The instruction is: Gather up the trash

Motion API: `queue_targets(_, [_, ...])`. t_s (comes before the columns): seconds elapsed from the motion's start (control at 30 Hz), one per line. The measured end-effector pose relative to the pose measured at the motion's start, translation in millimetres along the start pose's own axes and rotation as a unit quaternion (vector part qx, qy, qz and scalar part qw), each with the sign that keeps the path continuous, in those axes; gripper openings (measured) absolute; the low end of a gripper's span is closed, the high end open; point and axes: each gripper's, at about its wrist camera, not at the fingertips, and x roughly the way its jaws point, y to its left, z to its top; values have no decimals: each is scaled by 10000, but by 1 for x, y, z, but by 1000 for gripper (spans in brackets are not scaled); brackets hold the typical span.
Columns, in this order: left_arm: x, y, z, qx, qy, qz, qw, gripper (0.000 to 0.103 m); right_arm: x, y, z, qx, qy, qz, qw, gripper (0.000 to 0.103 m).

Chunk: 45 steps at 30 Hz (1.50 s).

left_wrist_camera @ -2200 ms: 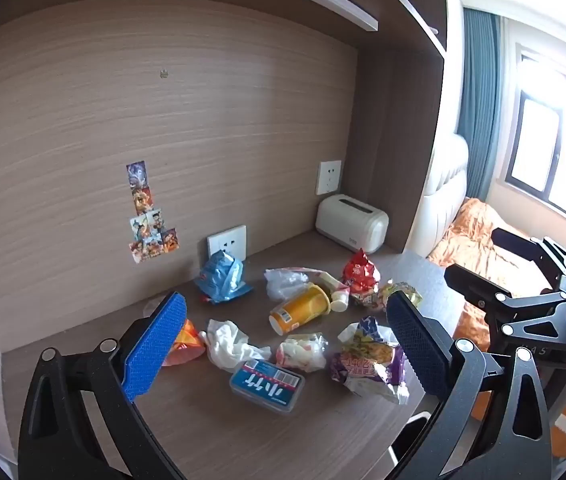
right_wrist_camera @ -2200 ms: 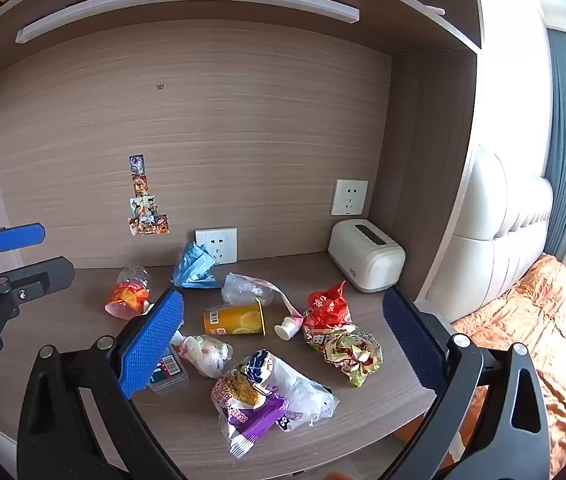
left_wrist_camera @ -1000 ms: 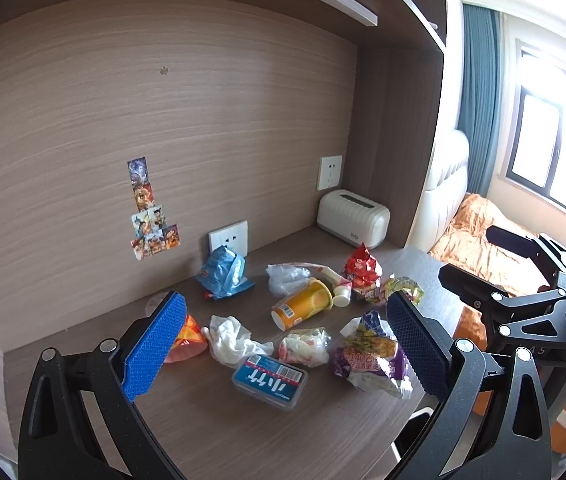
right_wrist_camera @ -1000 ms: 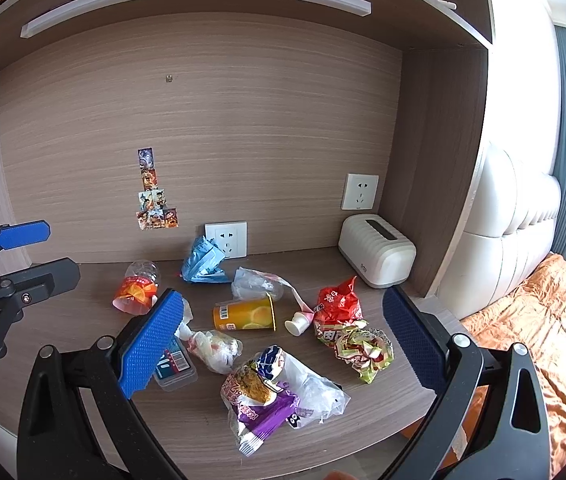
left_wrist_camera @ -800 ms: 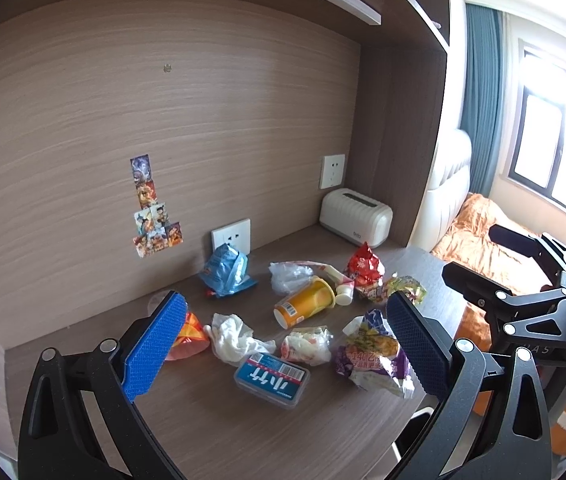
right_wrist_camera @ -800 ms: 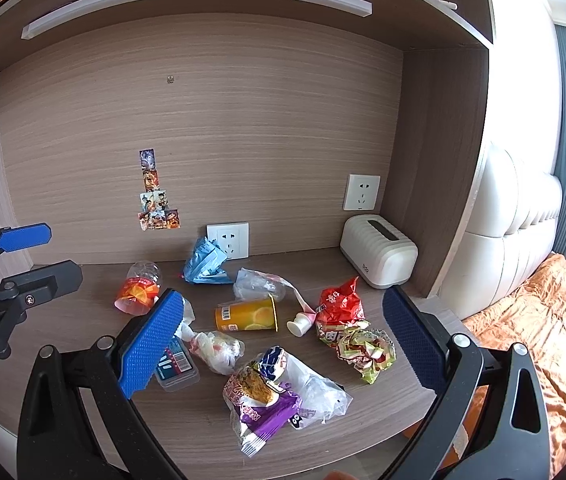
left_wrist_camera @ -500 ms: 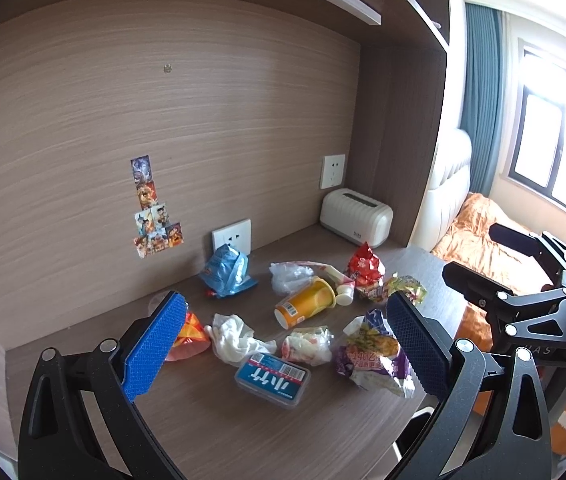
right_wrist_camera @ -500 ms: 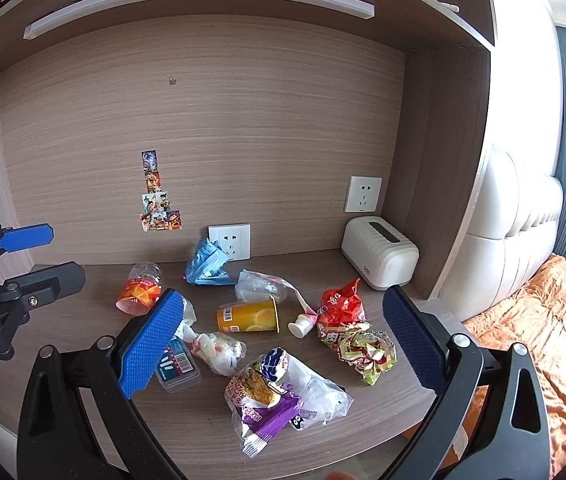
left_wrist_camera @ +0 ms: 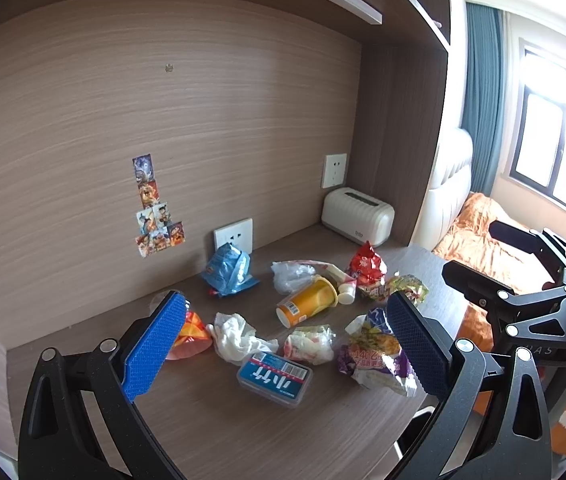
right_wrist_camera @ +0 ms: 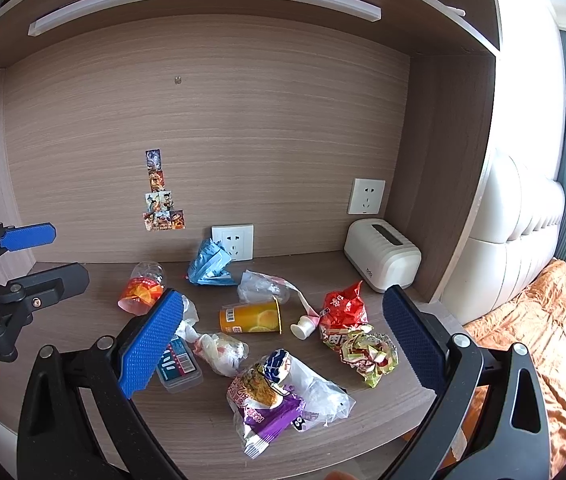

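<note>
We hold both the left tool [left_wrist_camera: 283,340] and the right tool [right_wrist_camera: 283,340] spread wide and empty above the desk [right_wrist_camera: 211,432], where the trash lies scattered. The purple wrapper [right_wrist_camera: 267,404] looks light, crinkly and slippery; we judge pinching its bunched middle best.

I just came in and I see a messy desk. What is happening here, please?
A person holds a two-finger tool in each hand above a desk covered with trash. Both the left tool and the right tool are open and hold nothing. An orange cup lies on its side, with a purple snack bag, a red snack bag, a blue bag and a small blue-labelled plastic box around it. No bin is visible.
</note>
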Motion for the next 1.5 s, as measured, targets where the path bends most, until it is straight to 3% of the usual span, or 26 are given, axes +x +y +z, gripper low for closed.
queue_targets(0.57, [20,-3,-19,25,403,-76,9992,99,15,-4,-20,76,418,17,9991,100])
queue_targets(0.9, [53,0,-39,117,758,-255,9967,99,36,0,-44,-9,791,-88,9968,100])
queue_targets(1.23, [116,8,-83,659,1474,-355,9862,99,76,15,-81,67,1191,-109,9928,100])
queue_targets(1.5, [157,4,-105,1424,1666,-567,9740,99,96,35,-99,-75,1326,-419,9903,100])
